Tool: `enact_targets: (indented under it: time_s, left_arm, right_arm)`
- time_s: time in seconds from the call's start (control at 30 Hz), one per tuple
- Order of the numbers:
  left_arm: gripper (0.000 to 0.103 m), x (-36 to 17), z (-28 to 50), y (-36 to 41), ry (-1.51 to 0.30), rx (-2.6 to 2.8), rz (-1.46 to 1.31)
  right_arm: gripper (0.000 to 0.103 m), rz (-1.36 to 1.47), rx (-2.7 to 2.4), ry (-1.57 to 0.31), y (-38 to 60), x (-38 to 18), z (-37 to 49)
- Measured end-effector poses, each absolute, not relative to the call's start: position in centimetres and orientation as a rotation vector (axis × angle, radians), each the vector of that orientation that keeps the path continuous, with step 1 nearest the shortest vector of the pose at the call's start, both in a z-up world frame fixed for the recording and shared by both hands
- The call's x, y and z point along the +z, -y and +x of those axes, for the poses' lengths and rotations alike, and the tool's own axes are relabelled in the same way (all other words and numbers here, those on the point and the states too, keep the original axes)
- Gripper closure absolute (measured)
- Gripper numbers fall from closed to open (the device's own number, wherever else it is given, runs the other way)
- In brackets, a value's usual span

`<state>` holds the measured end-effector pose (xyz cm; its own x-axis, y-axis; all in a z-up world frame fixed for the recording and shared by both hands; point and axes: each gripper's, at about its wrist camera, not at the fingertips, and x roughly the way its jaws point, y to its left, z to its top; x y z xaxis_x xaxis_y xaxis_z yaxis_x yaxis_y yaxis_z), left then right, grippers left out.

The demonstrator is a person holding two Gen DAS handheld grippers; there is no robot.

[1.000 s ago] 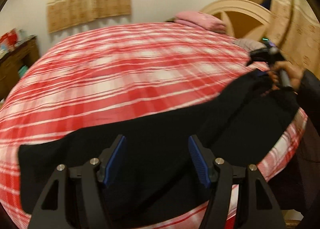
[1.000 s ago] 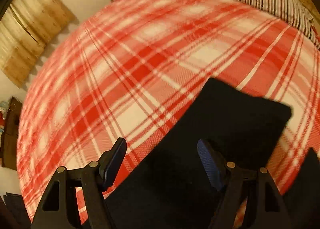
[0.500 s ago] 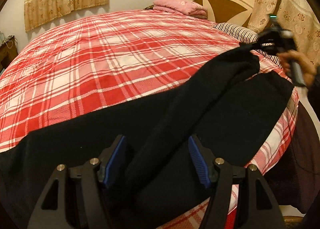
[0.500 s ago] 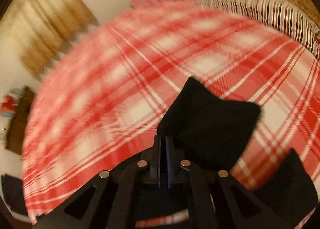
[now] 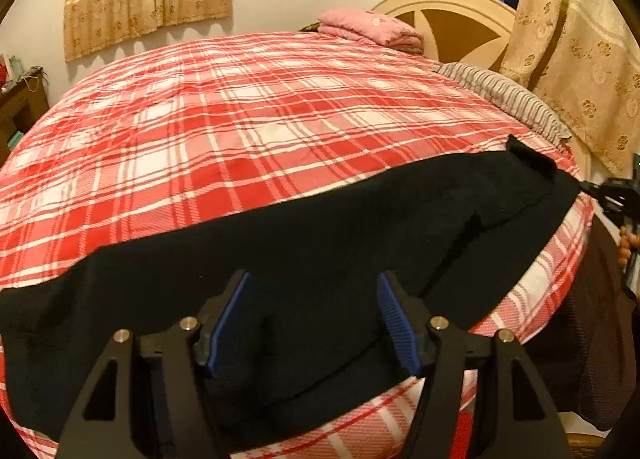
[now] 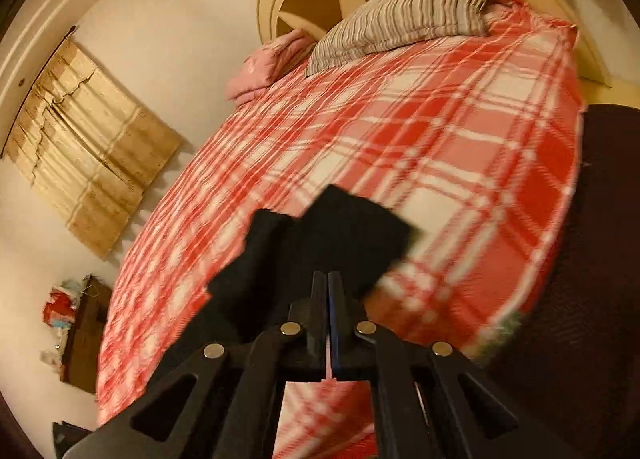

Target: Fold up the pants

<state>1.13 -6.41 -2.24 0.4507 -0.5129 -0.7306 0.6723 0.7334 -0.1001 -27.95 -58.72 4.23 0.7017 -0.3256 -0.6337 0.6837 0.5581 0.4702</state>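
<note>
Black pants [image 5: 328, 243] on near edge of plaid bed [image 5: 248, 131], long axis left-right | right gripper [image 6: 328, 291] jaws clamped on right-end hem, lifted | left gripper [image 5: 314, 323] jaws apart over near mid-pants, nothing held | fold prob. right-to-left

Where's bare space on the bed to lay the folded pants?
Free: the wide red-and-white plaid bedspread, between the black fabric pants along the near edge and the folded pink blanket and striped grey pillow at the headboard. Crowded: near edge, where both grippers work.

Matt black knit pants [image 5: 320, 243] on soft woven plaid bedspread [image 5: 240, 131]
</note>
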Motion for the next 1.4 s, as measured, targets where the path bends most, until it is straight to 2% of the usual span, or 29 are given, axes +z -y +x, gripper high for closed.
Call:
enact_targets:
  time_s: [0.17, 0.2, 0.23, 0.27, 0.3, 0.33, 0.43, 0.47, 0.5, 0.53, 0.63, 0.7, 0.77, 0.8, 0.97, 1.03, 1.27, 1.4]
  left_arm:
    - [0.036, -2.3, 1.5, 6.2, -0.824, -0.705, 0.189]
    - [0.036, -2.3, 1.3, 6.5, -0.825, -0.702, 0.192]
    - [0.036, -2.4, 1.2, 6.6, -0.827, -0.704, 0.194]
    - [0.036, -2.4, 0.9, 6.9, -0.830, -0.709, 0.203]
    - [0.036, -2.4, 0.7, 7.0, -0.828, -0.713, 0.208]
    - [0.036, -2.4, 0.3, 7.2, -0.821, -0.721, 0.215]
    - [0.036, -2.4, -0.3, 7.5, -0.814, -0.733, 0.232]
    - [0.036, -2.4, -0.3, 7.7, -0.814, -0.732, 0.239]
    - [0.036, -2.4, -0.3, 7.7, -0.816, -0.729, 0.239]
    - [0.036, -2.4, -0.2, 7.7, -0.820, -0.729, 0.234]
    - [0.036, -2.3, -0.2, 7.5, -0.822, -0.729, 0.223]
    - [0.036, -2.1, -0.3, 7.2, -0.814, -0.729, 0.219]
    - [0.036, -2.1, -0.2, 7.2, -0.817, -0.729, 0.215]
    - [0.036, -2.1, -0.2, 7.2, -0.818, -0.727, 0.215]
    - [0.036, -2.1, -0.2, 7.5, -0.817, -0.726, 0.216]
    - [0.036, -2.1, -0.2, 7.6, -0.821, -0.728, 0.211]
    - [0.036, -1.9, -0.5, 8.2, -0.826, -0.741, 0.214]
    - [0.036, -1.5, -0.9, 8.2, -0.811, -0.742, 0.228]
  right_arm:
    - [0.100, 0.434, -0.513, -0.653, 54.0, 7.2, -21.8]
    - [0.094, 0.375, -0.488, -0.681, 53.2, 7.2, -20.7]
    - [0.072, 0.288, -0.458, -0.727, 52.1, 7.1, -18.6]
    - [0.055, 0.243, -0.444, -0.747, 51.7, 6.9, -17.6]
    - [0.025, 0.179, -0.429, -0.755, 50.7, 6.9, -16.3]
    - [0.020, 0.133, -0.420, -0.750, 50.0, 6.9, -15.7]
    - [0.021, -0.031, -0.456, -0.769, 48.7, 6.5, -13.3]
    - [0.024, -0.067, -0.471, -0.798, 48.7, 6.1, -12.3]
    - [0.039, -0.087, -0.454, -0.849, 48.8, 5.4, -11.1]
    - [0.050, -0.099, -0.454, -0.894, 49.1, 4.8, -10.2]
    - [0.052, -0.203, -0.537, -1.039, 50.0, 1.8, -8.3]
    - [0.055, -0.212, -0.548, -1.066, 50.6, 1.0, -8.4]
    - [0.094, -0.161, -0.576, -1.041, 51.3, 1.6, -9.3]
    - [0.101, -0.124, -0.608, -1.004, 51.5, 2.7, -10.1]
    - [0.101, 0.229, -0.631, -0.711, 54.9, 8.7, -17.7]
    - [0.101, 0.431, -0.620, -0.614, 57.1, 9.1, -21.4]
    - [0.100, 0.788, -0.532, -0.533, 60.2, 3.7, -26.7]
    - [0.098, 1.050, -0.463, -0.373, 63.0, 1.2, -29.5]
